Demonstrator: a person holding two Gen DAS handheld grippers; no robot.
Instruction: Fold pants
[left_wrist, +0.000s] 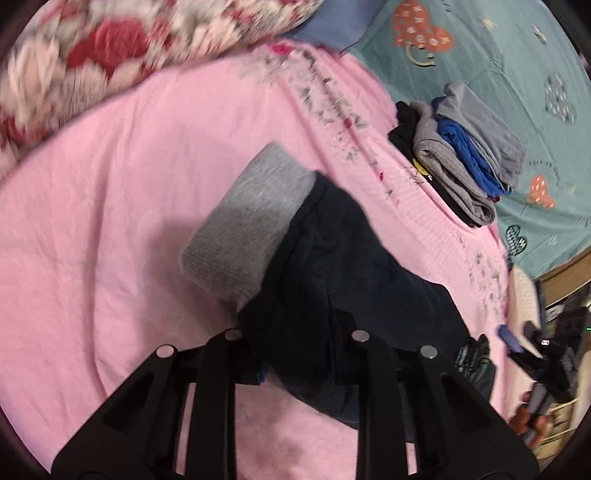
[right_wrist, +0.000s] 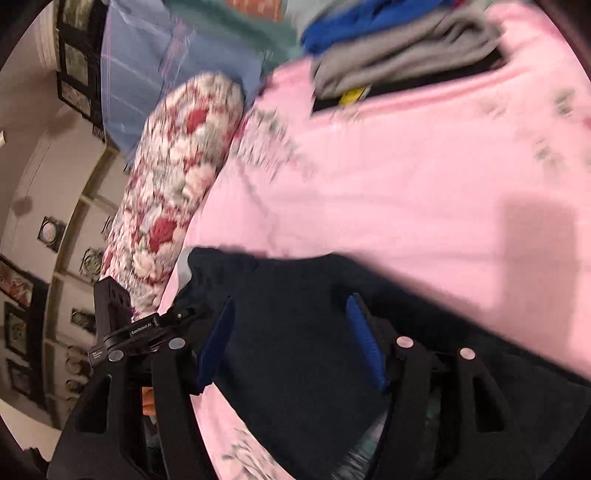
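Dark navy pants (left_wrist: 332, 266) with a grey ribbed cuff (left_wrist: 243, 225) hang over a pink blanket (left_wrist: 110, 221). My left gripper (left_wrist: 295, 354) is shut on the pants, and the cloth drapes over its fingers and hides the tips. In the right wrist view the same pants (right_wrist: 295, 332) lie between and under the blue pads (right_wrist: 364, 341) of my right gripper (right_wrist: 291, 343), whose jaws stand wide apart. The right gripper also shows at the right edge of the left wrist view (left_wrist: 532, 354).
A stack of folded grey, blue and black clothes (left_wrist: 461, 155) sits at the blanket's edge on a teal sheet (left_wrist: 498, 55); it also shows in the right wrist view (right_wrist: 399, 48). A floral rolled blanket (right_wrist: 177, 177) lies along the far side. A wall with framed pictures (right_wrist: 48, 232) is beyond.
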